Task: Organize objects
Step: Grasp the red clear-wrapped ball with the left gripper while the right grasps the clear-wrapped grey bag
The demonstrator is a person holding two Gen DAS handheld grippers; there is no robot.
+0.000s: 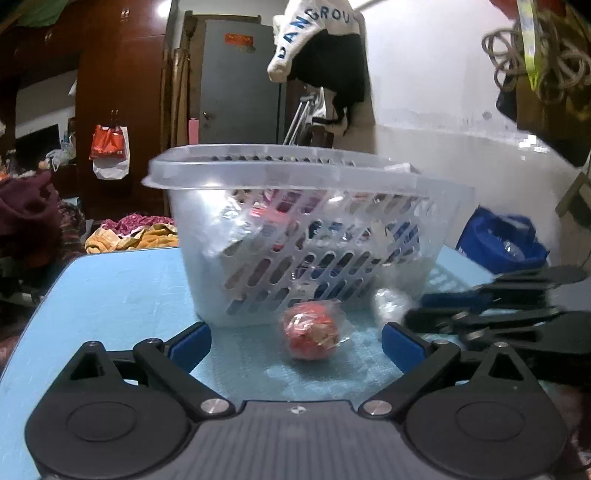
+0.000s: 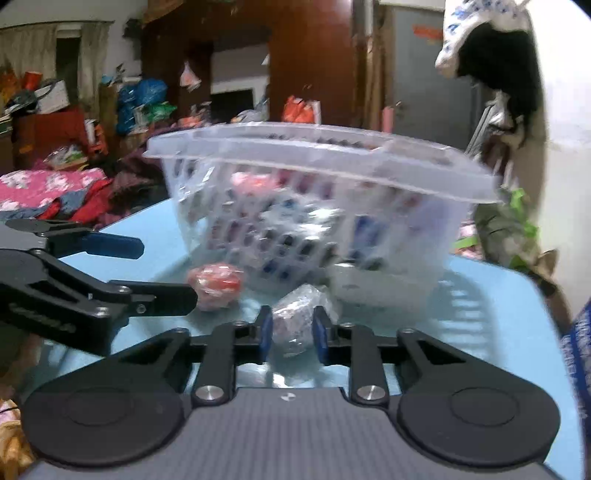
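On the blue table [image 1: 122, 280], the right claw [image 2: 292, 334] pinches a silvery wrapped packet [image 2: 295, 325] just before the clear slotted basket [image 1: 310, 240]. The left claw [image 1: 295, 341] gapes wide and empty around a red wrapped ball [image 1: 312, 330] beside that basket.

Two indoor fisheye views under dim, cool artificial light. Straight lines bow toward the edges and the corners fall to black. In the left wrist view a bright lamp glare sits on the wardrobe top [image 1: 162, 9], and the white wall [image 1: 443, 74] washes out pale. The clear basket [image 1: 295, 236] is softly smeared, its rim catching highlights. The right wrist view is blurrier throughout; the basket [image 2: 314, 221] streaks sideways, and its slotted shadow falls on the blue table [image 2: 461, 299].
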